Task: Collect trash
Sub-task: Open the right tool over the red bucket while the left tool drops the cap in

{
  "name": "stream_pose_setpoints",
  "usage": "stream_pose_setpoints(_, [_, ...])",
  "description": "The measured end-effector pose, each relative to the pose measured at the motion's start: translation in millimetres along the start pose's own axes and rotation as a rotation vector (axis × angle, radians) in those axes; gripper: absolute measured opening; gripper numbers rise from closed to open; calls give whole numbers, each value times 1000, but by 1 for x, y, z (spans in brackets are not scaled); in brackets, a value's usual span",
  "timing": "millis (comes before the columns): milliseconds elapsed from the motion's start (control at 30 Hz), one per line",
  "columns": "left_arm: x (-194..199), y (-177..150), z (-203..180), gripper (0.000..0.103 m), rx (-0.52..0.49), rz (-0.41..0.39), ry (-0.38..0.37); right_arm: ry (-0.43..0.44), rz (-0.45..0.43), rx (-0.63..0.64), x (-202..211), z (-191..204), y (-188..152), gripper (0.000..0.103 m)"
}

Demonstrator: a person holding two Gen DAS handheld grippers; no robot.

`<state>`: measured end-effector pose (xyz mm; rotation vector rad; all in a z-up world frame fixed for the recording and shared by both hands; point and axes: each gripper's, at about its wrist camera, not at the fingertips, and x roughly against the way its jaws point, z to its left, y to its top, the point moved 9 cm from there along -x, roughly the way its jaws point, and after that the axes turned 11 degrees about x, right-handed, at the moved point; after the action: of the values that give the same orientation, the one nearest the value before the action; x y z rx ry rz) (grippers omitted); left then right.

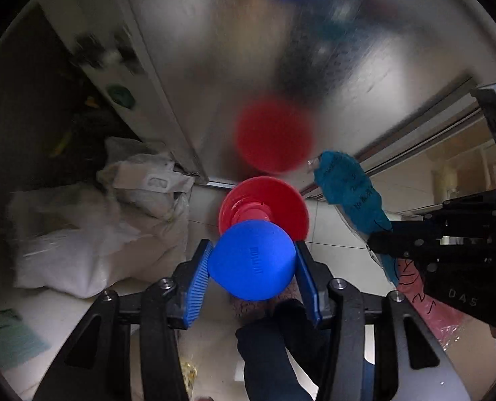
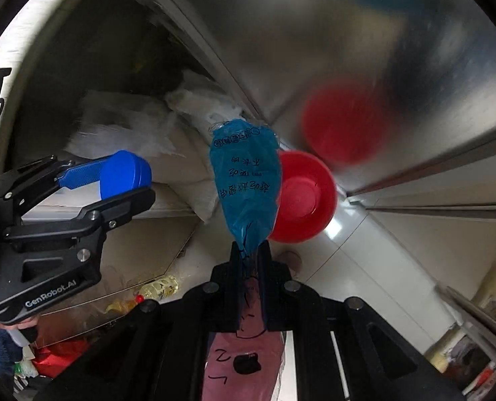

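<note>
My left gripper (image 1: 253, 267) is shut on a blue plastic cup-shaped piece (image 1: 253, 262), seen from the side in the right wrist view (image 2: 124, 173). My right gripper (image 2: 249, 254) is shut on a blue and pink printed plastic wrapper (image 2: 244, 180), which sticks up past the fingertips; it also shows in the left wrist view (image 1: 348, 190). A red plastic basin (image 1: 264, 205) sits on the pale floor ahead of both grippers, also in the right wrist view (image 2: 301, 197). Both grippers hover above it.
A brushed steel cabinet door (image 1: 248, 50) stands behind the basin and mirrors it. White sacks (image 1: 90, 234) lie in the open cabinet at the left. An oil bottle (image 2: 157, 287) lies on the floor at the lower left.
</note>
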<state>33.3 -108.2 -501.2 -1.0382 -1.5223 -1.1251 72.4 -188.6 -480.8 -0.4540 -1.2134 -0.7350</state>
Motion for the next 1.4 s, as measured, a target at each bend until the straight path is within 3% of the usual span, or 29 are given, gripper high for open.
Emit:
stream_pose_setpoints(333, [-125, -7, 15, 46, 3, 74, 55, 17, 133, -28, -134, -35, 10, 8])
stream_pose_setpoints(500, [-155, -5, 27, 46, 3, 78, 82, 39, 144, -35, -160, -34, 8, 11])
stream_pose_setpoints(667, [-164, -2, 36, 46, 4, 86, 91, 5, 113, -20, -159, -43, 0, 19])
stream_pose_setpoints(733, [-164, -2, 38, 46, 6, 89, 90, 3, 102, -33, -161, -48, 2, 40])
stream_pose_setpoints(767, [-164, -2, 39, 46, 4, 90, 93, 11, 104, -40, -163, -49, 3, 56])
stream_pose_setpoints(800, [-166, -2, 40, 46, 4, 92, 95, 14, 109, -43, -163, -49, 3, 66])
stream_pose_setpoints(1033, [-159, 2, 39, 46, 3, 86, 95, -14, 93, -33, -156, -52, 2, 73])
stream_pose_setpoints(1400, [-167, 10, 11, 46, -43, 87, 51, -70, 9, -122, -127, -66, -35, 73])
